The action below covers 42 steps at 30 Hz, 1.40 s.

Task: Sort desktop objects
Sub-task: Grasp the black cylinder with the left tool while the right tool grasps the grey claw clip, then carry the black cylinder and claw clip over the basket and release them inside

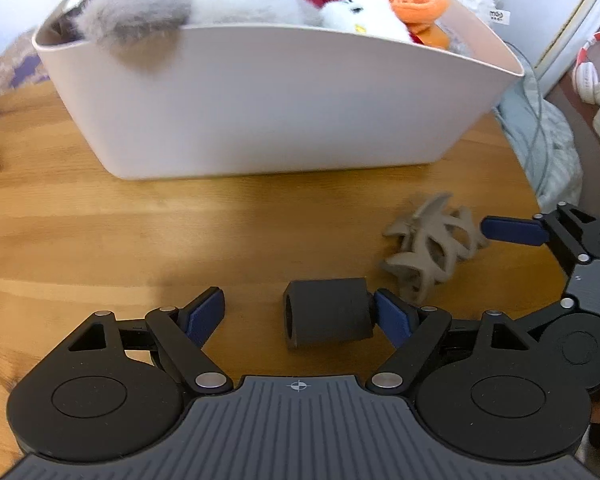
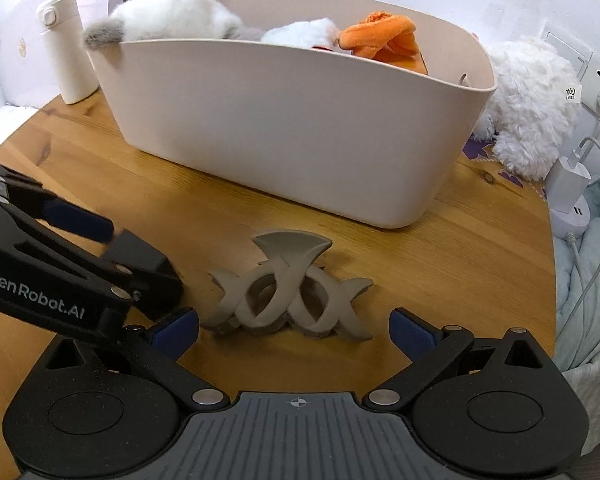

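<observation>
Two grippers low over the table [image 2: 100, 184], left gripper [image 1: 300, 314] jaws released around a black block [image 1: 328, 312], right gripper [image 2: 294, 330] jaws released before a taupe hair claw [image 2: 288, 292], toy-filled bin [image 2: 300, 128] behind.

My blue-padded black left gripper [image 1: 300, 312] brackets a dark grey block [image 1: 326, 312]; beside it lie a taupe hair claw [image 2: 288, 292] and a beige bin [image 2: 300, 120] on honey-striped wood [image 1: 140, 232].

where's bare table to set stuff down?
Bare wood on the table between the bin and the left gripper, left of the black block. Crowded on the right: hair clip, right gripper, block packed together.
</observation>
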Available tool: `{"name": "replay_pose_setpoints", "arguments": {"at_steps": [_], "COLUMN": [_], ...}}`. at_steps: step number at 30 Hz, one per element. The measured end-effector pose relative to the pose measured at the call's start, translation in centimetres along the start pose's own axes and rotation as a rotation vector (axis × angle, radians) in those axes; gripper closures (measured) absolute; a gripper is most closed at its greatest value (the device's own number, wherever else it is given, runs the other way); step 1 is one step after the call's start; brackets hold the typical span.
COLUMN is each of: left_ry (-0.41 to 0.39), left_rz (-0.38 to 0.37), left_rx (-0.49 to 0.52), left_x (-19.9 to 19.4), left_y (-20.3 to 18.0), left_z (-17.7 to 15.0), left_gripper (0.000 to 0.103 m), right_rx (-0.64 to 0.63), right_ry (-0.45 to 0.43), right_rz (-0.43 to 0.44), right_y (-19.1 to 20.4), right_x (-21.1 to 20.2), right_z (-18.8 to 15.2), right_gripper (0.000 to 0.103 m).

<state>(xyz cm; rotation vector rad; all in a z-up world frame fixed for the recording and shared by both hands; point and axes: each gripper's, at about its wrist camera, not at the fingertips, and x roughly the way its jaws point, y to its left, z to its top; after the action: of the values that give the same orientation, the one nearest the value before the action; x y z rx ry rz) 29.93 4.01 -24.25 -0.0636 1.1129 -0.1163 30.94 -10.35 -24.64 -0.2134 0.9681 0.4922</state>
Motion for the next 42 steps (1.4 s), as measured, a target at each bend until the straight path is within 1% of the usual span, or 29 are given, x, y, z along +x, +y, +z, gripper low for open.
{"name": "replay_pose_setpoints", "arguments": {"at_steps": [3,7,11,14,16,17,18,19,21,30,37,42], "left_ry": [-0.009,-0.014,-0.016,-0.02,-0.023,-0.025,-0.028,-0.031,-0.035,-0.034,-0.058,-0.074], "left_rz": [0.025,0.039,0.077,0.101,0.116,0.122,0.126,0.127,0.118,0.082,0.07,0.064], "left_rx": [0.011,-0.011,-0.07,-0.052,-0.048,-0.048,-0.047,-0.046,-0.041,-0.006,0.042,0.063], "left_x": [0.1,0.2,0.1,0.1,0.0,-0.1,-0.1,-0.2,-0.3,-0.6,-2.4,-3.9], "left_y": [0.3,0.7,0.7,0.5,0.4,0.4,0.5,0.5,0.7,1.1,1.5,1.9], "left_z": [0.1,0.2,0.2,0.1,0.1,0.1,0.1,0.1,0.3,-0.3,-0.1,0.4], "left_gripper": [0.02,0.02,0.02,0.021,0.029,0.032,0.04,0.048,0.054,0.055,0.055,0.055], "right_rx": [0.006,0.025,0.018,0.011,0.004,0.001,0.0,0.0,-0.003,0.015,0.02,0.06], "right_ry": [0.002,-0.008,-0.012,-0.025,-0.032,-0.038,-0.038,-0.039,-0.042,-0.058,-0.09,-0.119], "right_rz": [-0.007,0.002,0.009,0.018,0.025,0.03,0.036,0.039,0.043,0.048,0.052,0.055], "right_y": [-0.2,-0.6,-0.5,-0.4,-0.4,-0.4,-0.4,-0.4,-0.4,-1.0,-1.6,-2.7], "right_x": [0.3,0.5,0.6,0.5,0.4,0.3,0.3,0.3,0.2,-0.6,-2.7,-4.4], "right_z": [0.0,0.0,-0.1,-0.1,-0.2,-0.1,-0.1,-0.1,-0.2,-0.5,-0.7,-0.8], "right_gripper": [0.0,0.0,0.006,0.011,0.015,0.019,0.02,0.02,0.02,0.02,0.02,0.02]}}
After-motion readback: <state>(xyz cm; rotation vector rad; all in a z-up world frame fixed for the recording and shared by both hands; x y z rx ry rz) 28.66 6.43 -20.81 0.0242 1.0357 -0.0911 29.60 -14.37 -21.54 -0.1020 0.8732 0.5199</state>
